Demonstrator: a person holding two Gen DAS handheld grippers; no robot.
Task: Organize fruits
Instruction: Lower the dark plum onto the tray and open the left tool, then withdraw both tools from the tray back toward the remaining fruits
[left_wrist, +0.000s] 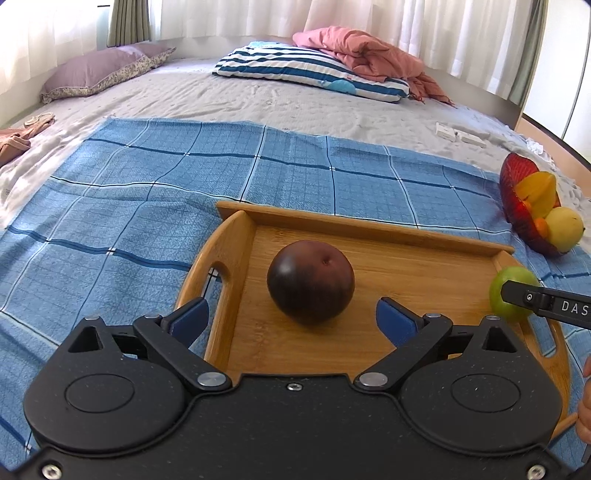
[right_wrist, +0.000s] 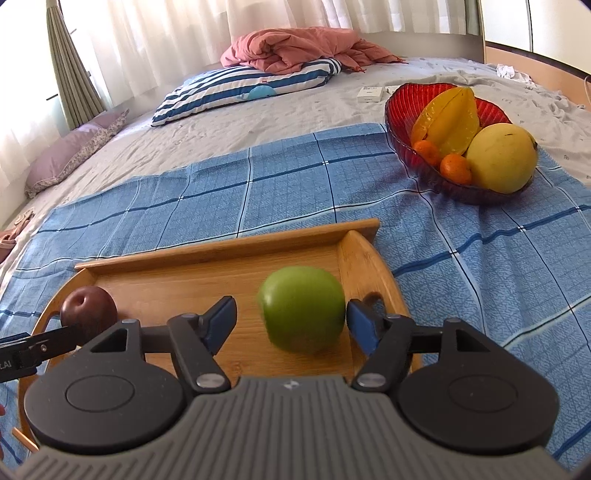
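Note:
A dark purple-brown round fruit (left_wrist: 310, 280) rests on the left part of the wooden tray (left_wrist: 351, 225). My left gripper (left_wrist: 293, 319) stands open just short of it, both blue pads well clear of its sides. On the tray's right part sits a green apple (right_wrist: 303, 314), slightly blurred, between the pads of my right gripper (right_wrist: 291, 323). The left pad is plainly apart from it and the right pad is very close. The apple (left_wrist: 511, 284) also shows at the left wrist view's right edge, and the dark fruit (right_wrist: 88, 306) shows in the right wrist view.
A red glass bowl (right_wrist: 406, 110) to the right of the tray (right_wrist: 221, 247) holds a star fruit (right_wrist: 447, 122), a yellow fruit (right_wrist: 502, 158) and small oranges. All sit on a blue checked cloth (left_wrist: 147, 192) spread on a bed. Pillows, a pink quilt (left_wrist: 362, 51) and white boxes lie farther back.

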